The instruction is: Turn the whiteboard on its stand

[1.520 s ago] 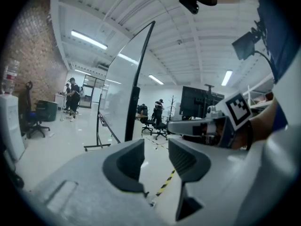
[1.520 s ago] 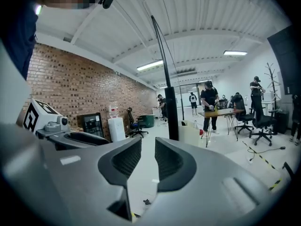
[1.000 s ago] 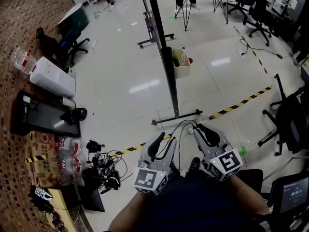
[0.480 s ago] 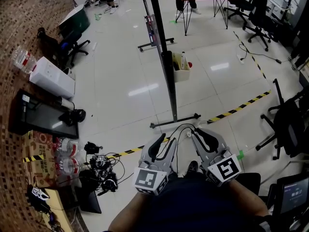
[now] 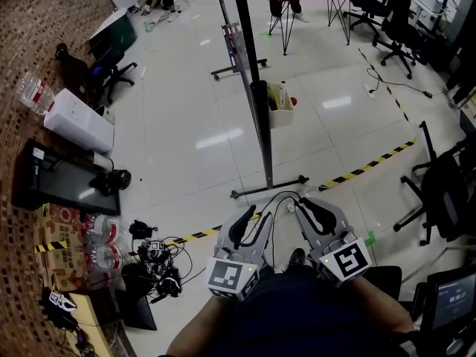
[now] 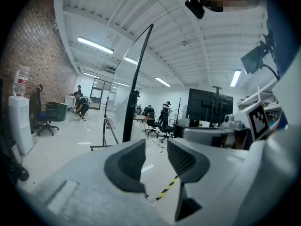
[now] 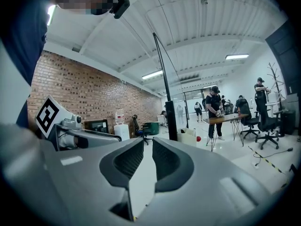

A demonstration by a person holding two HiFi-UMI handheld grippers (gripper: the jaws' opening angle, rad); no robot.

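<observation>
The floor [image 5: 186, 125] is being crossed by striped tape [image 5: 364, 164]. The whiteboard [image 5: 262, 125] is being carried upright on its stand [image 5: 269, 187] just beyond that tape. It is being seen edge-on in the head view, so which face is being shown cannot be told. That pose would be suiting a board awaiting its turn or one already turned. The left hand-held gripper [image 5: 255, 218] and the right hand-held gripper [image 5: 312, 205] are being held low against the body [image 5: 297, 311], well apart from the board. Both are clenched on nothing, probably because no grasp is being needed at this distance.

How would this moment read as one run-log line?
left gripper: shut, empty | right gripper: shut, empty | whiteboard: edge-on ahead, untouched
</observation>
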